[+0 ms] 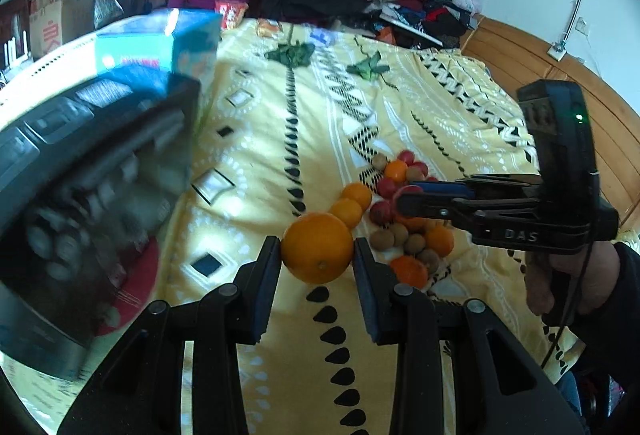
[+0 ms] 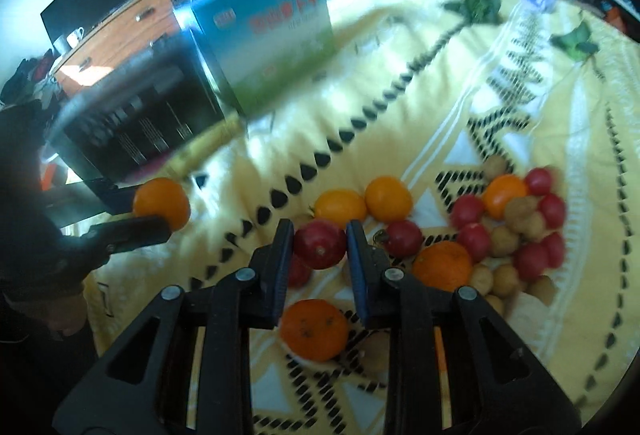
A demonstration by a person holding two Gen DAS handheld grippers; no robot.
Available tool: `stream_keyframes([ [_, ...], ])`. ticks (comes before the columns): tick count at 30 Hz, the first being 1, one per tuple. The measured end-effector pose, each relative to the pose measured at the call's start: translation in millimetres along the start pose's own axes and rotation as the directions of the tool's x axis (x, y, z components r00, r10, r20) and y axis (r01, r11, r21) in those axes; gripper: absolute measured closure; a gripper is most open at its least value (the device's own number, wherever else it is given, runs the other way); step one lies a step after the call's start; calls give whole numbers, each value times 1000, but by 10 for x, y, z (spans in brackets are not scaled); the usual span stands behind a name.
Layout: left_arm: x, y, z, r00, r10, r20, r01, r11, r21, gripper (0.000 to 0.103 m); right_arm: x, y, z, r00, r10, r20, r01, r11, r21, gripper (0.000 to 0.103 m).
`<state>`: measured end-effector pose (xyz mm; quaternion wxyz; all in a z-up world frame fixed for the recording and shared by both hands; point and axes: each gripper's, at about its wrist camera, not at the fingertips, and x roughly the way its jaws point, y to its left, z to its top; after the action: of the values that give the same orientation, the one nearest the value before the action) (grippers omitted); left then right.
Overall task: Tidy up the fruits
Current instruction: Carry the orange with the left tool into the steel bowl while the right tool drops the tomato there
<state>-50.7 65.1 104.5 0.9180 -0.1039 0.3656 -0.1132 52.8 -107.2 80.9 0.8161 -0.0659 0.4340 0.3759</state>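
Left gripper (image 1: 317,255): my jaws were clamped on an orange (image 1: 317,248), lifted just left of the pile.
Right gripper (image 2: 320,247): my jaws gripped a red fruit (image 2: 320,244) at the pile's near edge.
Pile (image 2: 508,231): it lay right of my left jaws, on the yellow bedspread (image 2: 400,107).
Boxes (image 2: 264,35): they stood farther left, so my left hand was nearer them.

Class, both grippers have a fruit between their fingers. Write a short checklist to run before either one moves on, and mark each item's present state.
1. Left gripper shut on the orange: ok.
2. Right gripper shut on the red fruit: ok.
3. Both fruits centred between the pads: ok.
4. Grippers apart from each other: ok.
5. Fruit pile undisturbed on the bedspread: cannot tell.
6. Destination container identified: cannot tell; black box and blue box stand nearby.
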Motion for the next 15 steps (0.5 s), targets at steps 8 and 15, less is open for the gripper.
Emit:
stream_keyframes([
  [8,-866,364,394,975,108,194,-101,994,-44,66,-535,616,602,986,-5,164,14,998,-54,76],
  [15,-1704,1317,464,897,362,255,-312,926,-215,66,-378,1694,1314,971,126,205,-88,978,-187,76],
])
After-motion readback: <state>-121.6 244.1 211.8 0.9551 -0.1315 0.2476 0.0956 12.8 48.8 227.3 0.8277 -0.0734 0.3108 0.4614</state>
